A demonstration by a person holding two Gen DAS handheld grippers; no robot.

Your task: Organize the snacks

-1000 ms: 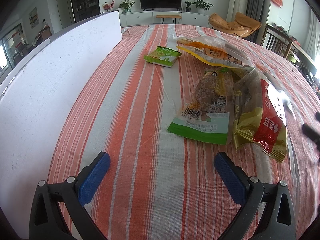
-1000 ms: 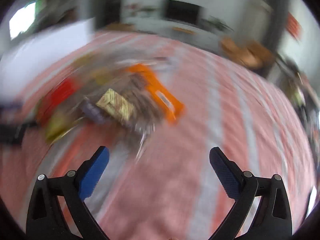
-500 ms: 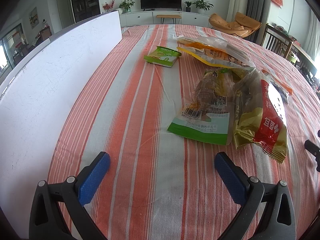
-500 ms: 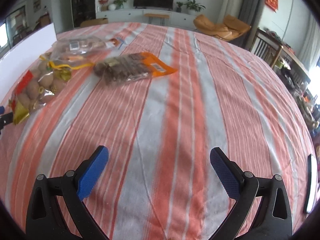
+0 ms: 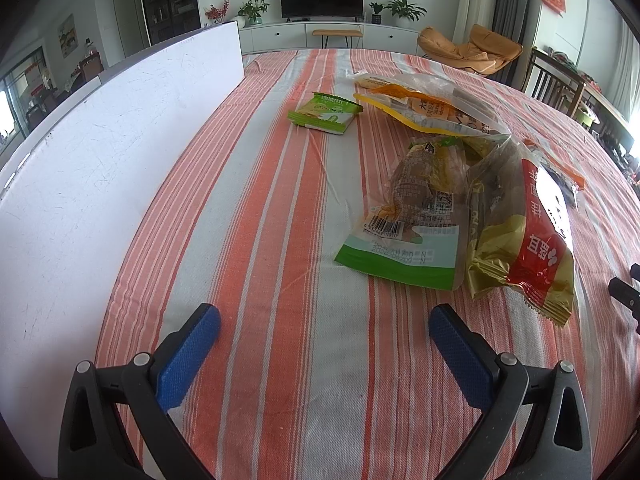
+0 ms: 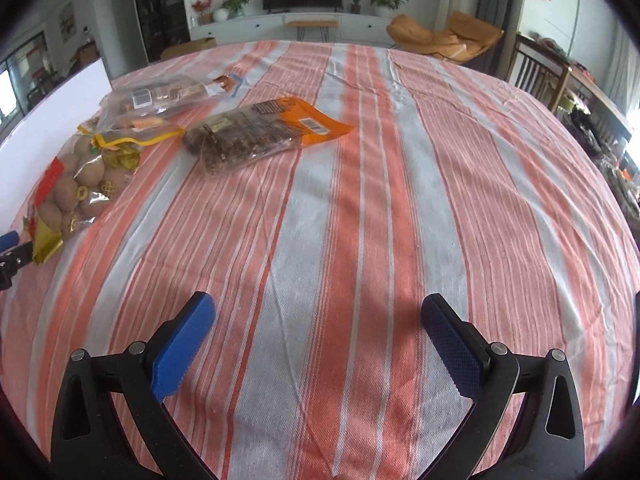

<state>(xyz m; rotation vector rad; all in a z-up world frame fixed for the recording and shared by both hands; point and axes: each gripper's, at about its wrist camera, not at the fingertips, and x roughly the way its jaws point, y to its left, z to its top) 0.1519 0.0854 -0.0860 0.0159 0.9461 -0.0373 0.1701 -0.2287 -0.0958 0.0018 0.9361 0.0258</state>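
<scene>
Your left gripper [image 5: 324,336] and right gripper [image 6: 318,330] both hang over the striped tablecloth [image 6: 360,200] with jaws wide apart and empty. The snack bags lie ahead: the green-edged pack [image 5: 408,220] just beyond your left fingers, the orange-ended bag [image 6: 260,132] well ahead of your right. They look light, crinkly and slippery, so pinch a flat sealed edge rather than the lumpy middle.

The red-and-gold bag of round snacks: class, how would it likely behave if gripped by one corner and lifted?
The red-and-gold bag looks like thin crinkly film, so it would probably sag rather than stay flat. The loose round pieces inside would likely shift toward the low end. Its glossy surface may slip between the pads.
</scene>
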